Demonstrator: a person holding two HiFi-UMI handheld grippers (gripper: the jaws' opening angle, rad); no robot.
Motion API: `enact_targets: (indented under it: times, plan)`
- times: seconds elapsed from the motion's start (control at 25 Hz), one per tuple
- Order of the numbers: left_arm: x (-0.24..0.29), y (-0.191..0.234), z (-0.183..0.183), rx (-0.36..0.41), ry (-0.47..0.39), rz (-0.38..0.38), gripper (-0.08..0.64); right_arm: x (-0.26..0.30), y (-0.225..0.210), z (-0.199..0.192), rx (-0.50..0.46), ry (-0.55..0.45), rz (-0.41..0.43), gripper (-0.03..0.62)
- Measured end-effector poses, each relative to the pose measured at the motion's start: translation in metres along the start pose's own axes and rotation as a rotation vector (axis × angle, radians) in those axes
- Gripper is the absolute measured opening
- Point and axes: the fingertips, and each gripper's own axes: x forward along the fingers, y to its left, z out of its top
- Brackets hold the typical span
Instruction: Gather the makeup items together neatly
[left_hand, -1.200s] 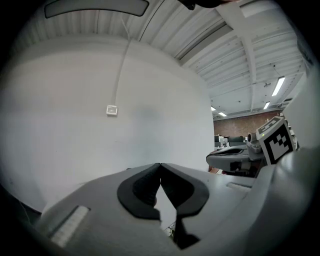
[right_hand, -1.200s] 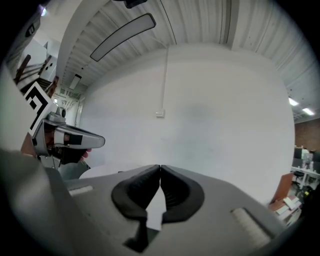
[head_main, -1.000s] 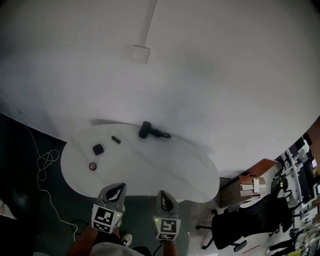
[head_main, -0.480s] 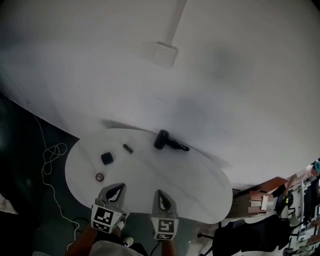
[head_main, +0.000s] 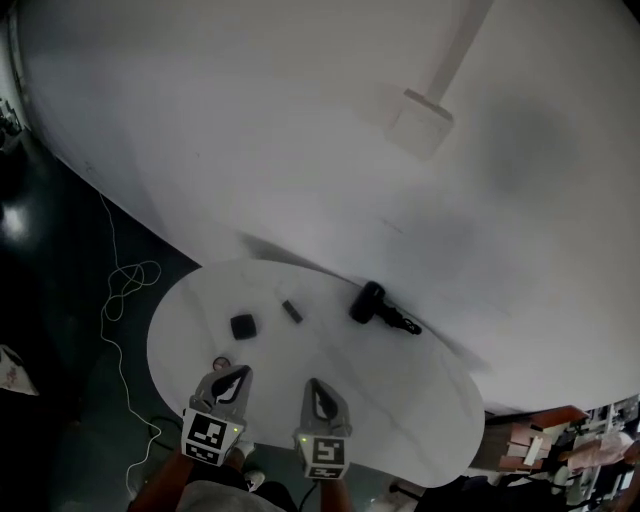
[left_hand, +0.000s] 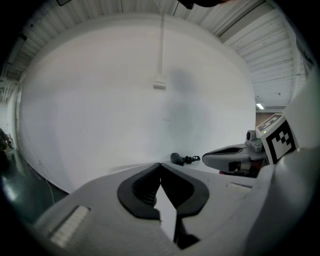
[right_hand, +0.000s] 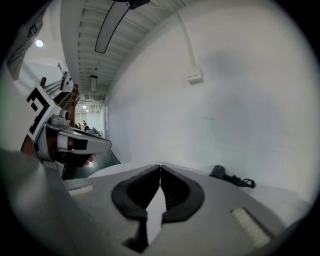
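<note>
On the white oval table (head_main: 400, 390) lie a black square compact (head_main: 243, 326), a small dark stick-shaped item (head_main: 292, 311), a small round item (head_main: 221, 364) and a black hairdryer-like object with a cord (head_main: 377, 306) (left_hand: 177, 159) (right_hand: 220, 173). My left gripper (head_main: 238, 371) hovers at the table's near edge, right beside the round item, its jaws shut with nothing between them. My right gripper (head_main: 313, 385) is alongside it over the near edge, also shut and empty. Each gripper view shows the other gripper at its side.
A white wall rises behind the table with a small box and conduit (head_main: 420, 122) on it. A white cable (head_main: 125, 292) lies on the dark floor at the left. Furniture and a person (head_main: 600, 455) stand at the far lower right.
Both grippers have moved forward from in front of the table to its near edge. The view has swung, so the table and items shifted right and lower in the picture.
</note>
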Motion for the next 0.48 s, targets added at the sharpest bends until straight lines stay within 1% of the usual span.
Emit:
enact_targets:
  times: [0.24,0.48]
  plan:
    - [-0.014,0.048,-0.03,-0.046,0.053,0.108,0.011,0.041,0.047,-0.008,-0.021,0.032,0.137,0.005]
    - [-0.034,0.079,-0.06,-0.093,0.089,0.2,0.011,0.068,0.096,-0.026,-0.053,0.073,0.276,0.005]
